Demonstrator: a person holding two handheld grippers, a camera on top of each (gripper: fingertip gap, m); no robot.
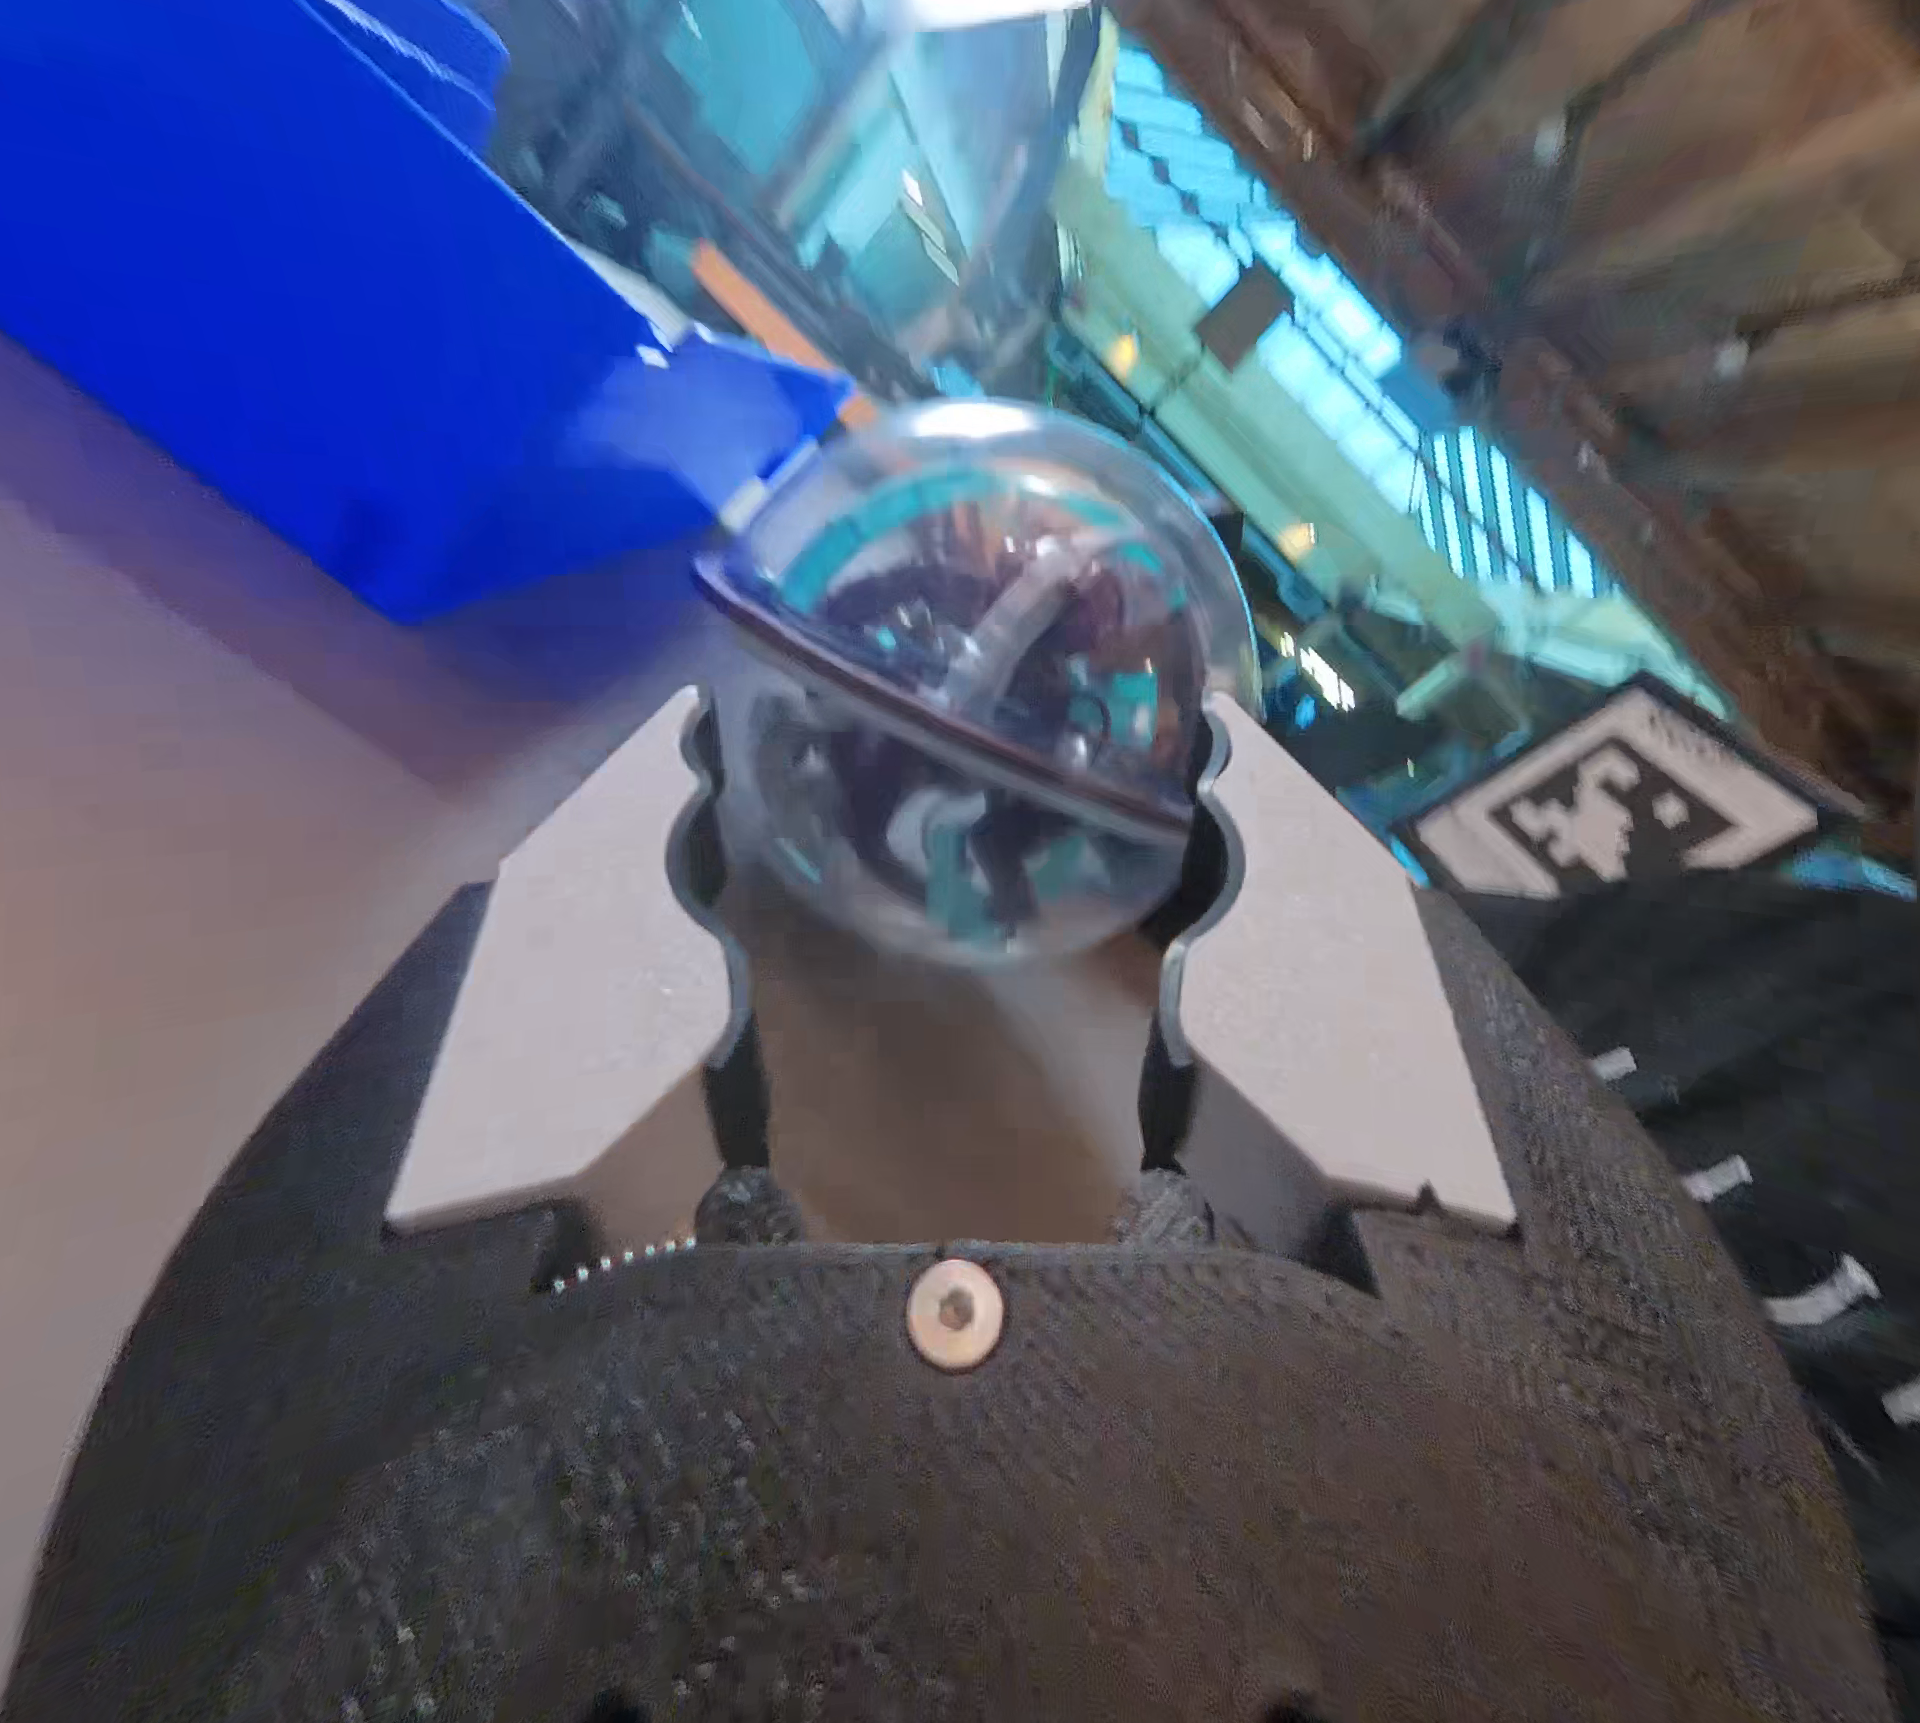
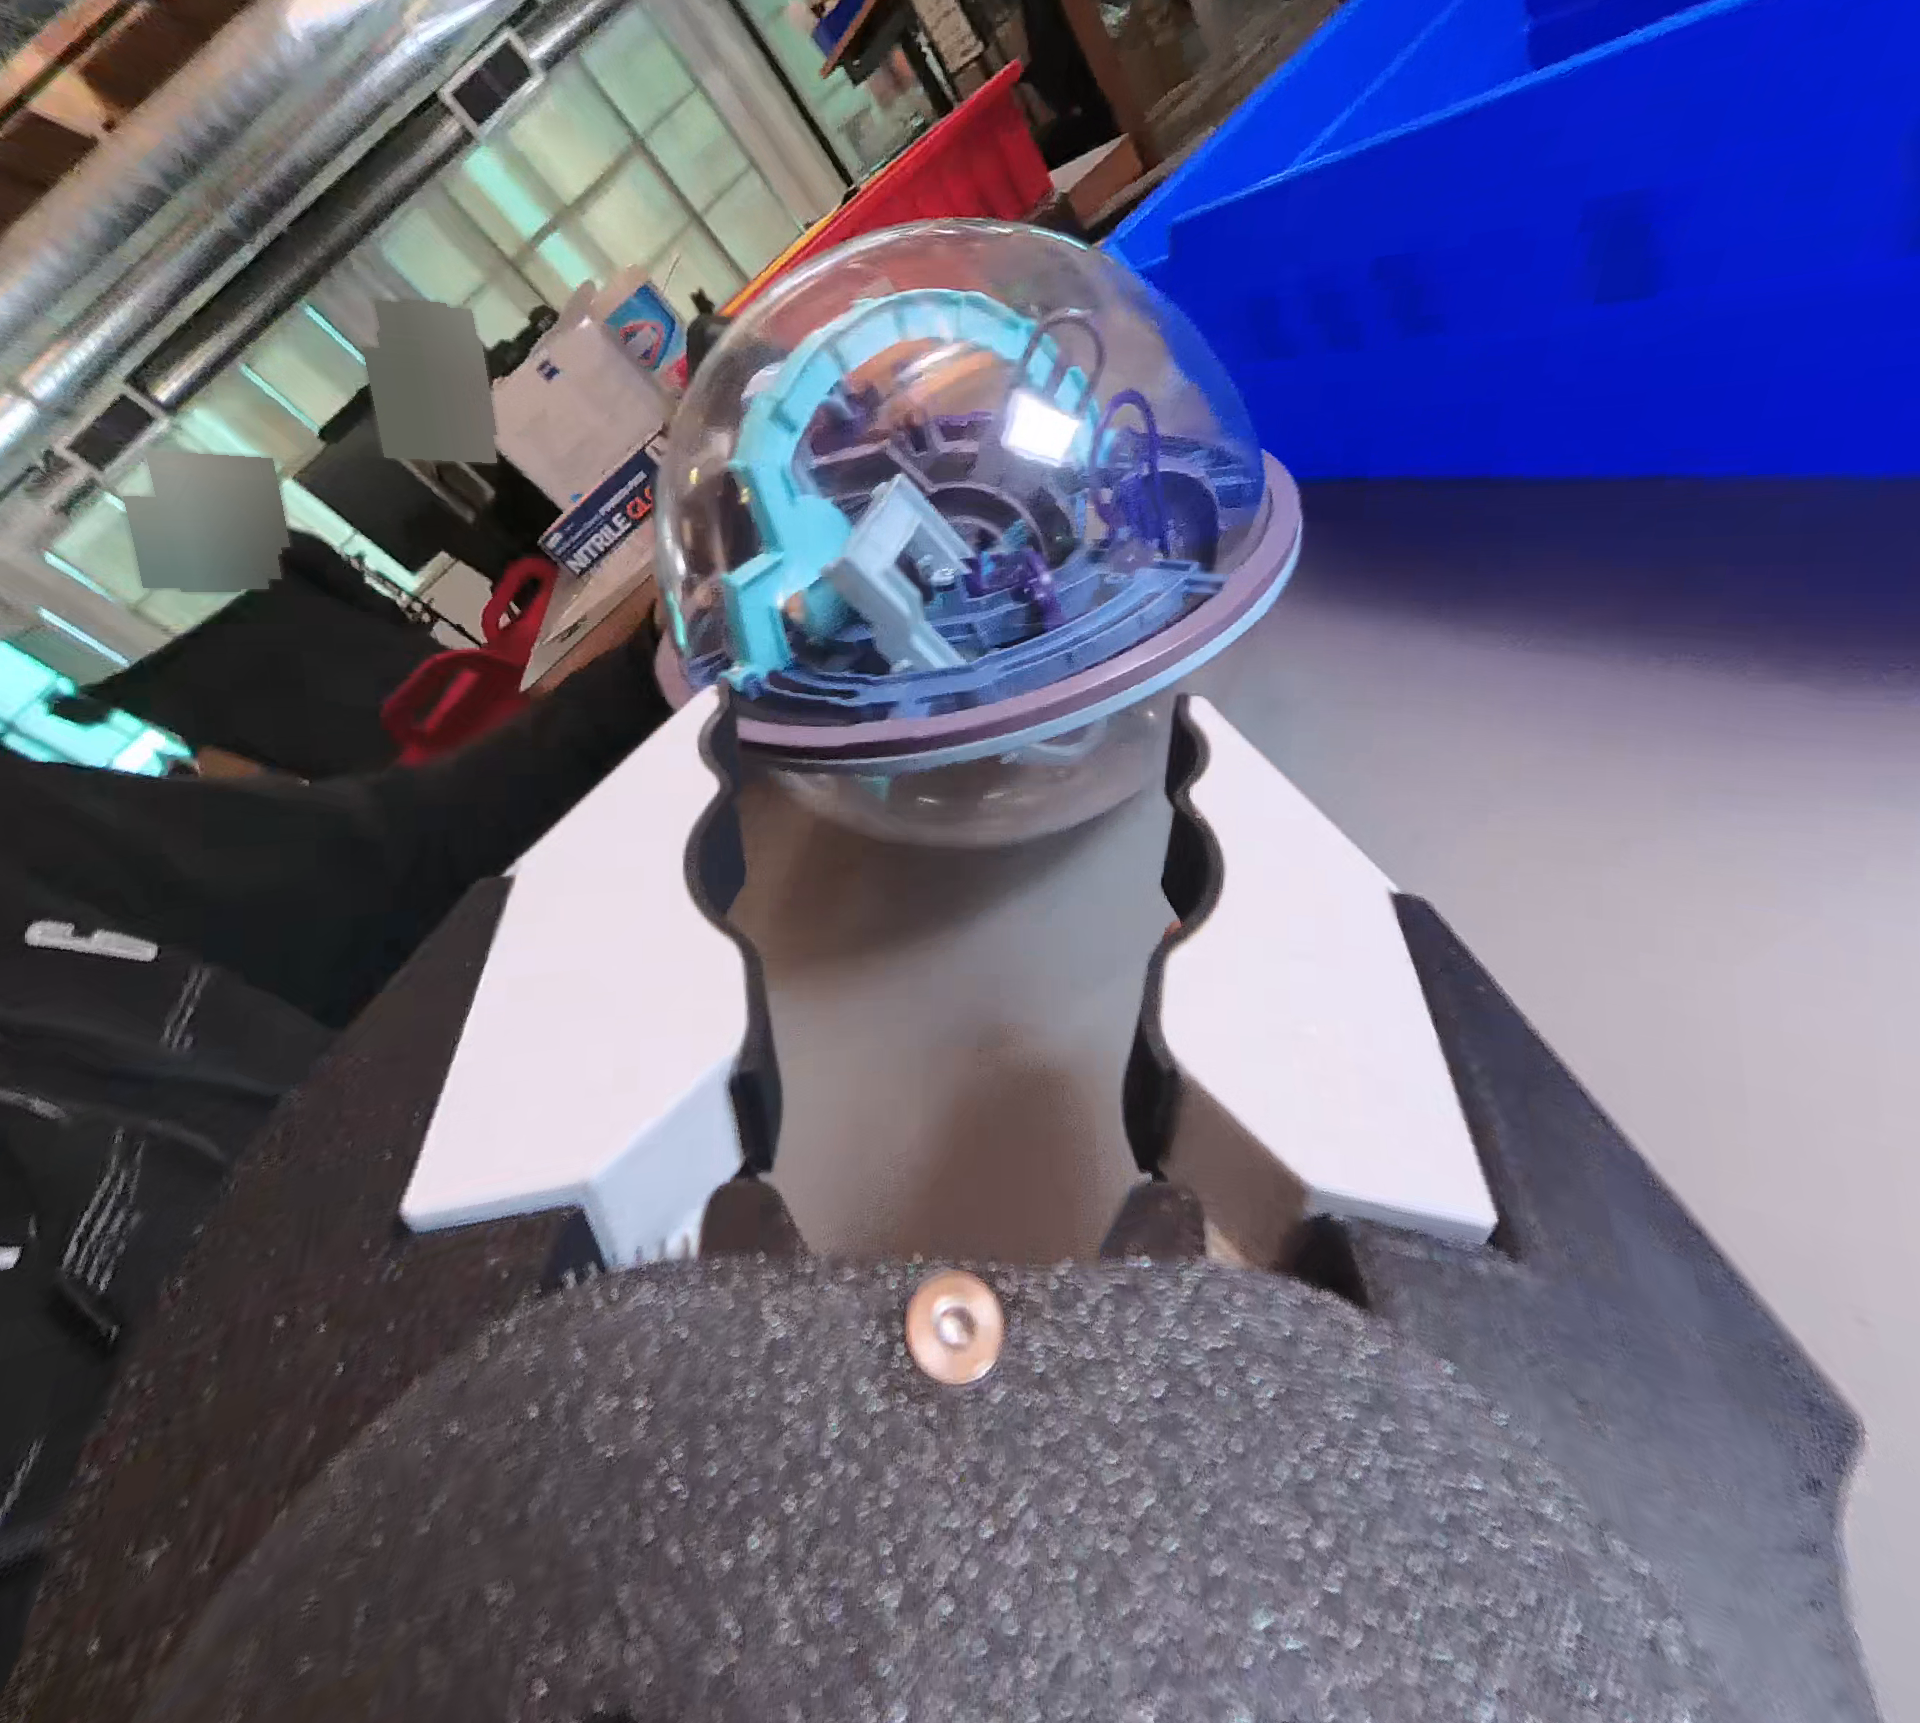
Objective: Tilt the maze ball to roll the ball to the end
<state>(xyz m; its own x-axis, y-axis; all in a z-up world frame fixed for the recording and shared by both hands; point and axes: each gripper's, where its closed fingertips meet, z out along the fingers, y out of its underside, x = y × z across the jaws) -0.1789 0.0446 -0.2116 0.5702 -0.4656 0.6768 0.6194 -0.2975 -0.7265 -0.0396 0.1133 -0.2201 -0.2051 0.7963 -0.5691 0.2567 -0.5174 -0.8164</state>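
While both views tilt steeply, the left gripper (image 1: 956, 800) and right gripper (image 2: 956, 738) each clasp the clear maze ball (image 2: 971, 520) at its lower half. Blue bins (image 2: 1558, 239) stand just behind the maze ball on the table (image 2: 1558, 842).

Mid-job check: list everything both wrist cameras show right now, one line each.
maze ball: one, clear sphere with teal and purple tracks and a purple rim, held tilted above the table between both grippers.
table: one, pale grey, beneath the ball.
blue bins: at least two, on the table behind the ball.
red crate: one, far background.
person: one, dark clothing, seated in the background.
left gripper: white fingers, clamping the ball's lower half.
right gripper: white fingers, clamping the ball's lower half.
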